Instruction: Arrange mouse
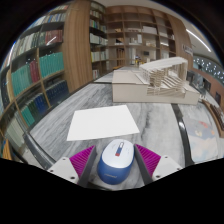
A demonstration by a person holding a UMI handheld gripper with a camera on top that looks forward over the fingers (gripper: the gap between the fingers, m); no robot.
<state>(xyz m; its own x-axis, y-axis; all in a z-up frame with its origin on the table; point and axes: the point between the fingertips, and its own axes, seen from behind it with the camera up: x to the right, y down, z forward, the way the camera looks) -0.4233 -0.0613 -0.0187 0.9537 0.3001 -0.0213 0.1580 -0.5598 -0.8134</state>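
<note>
A blue and white computer mouse [116,160] sits between my gripper's [117,150] two magenta pads, with its white top facing up. Both pads [88,158] press against its sides, so the gripper is shut on the mouse. The mouse is over the grey marbled table [160,125]. A white rectangular mouse mat [102,122] lies flat on the table just ahead of the fingers, slightly to the left.
A pale wooden architectural model [152,78] stands on the table beyond the mat, to the right. Bookshelves [60,50] line the left side and the back of the room. The table's edge runs along the left.
</note>
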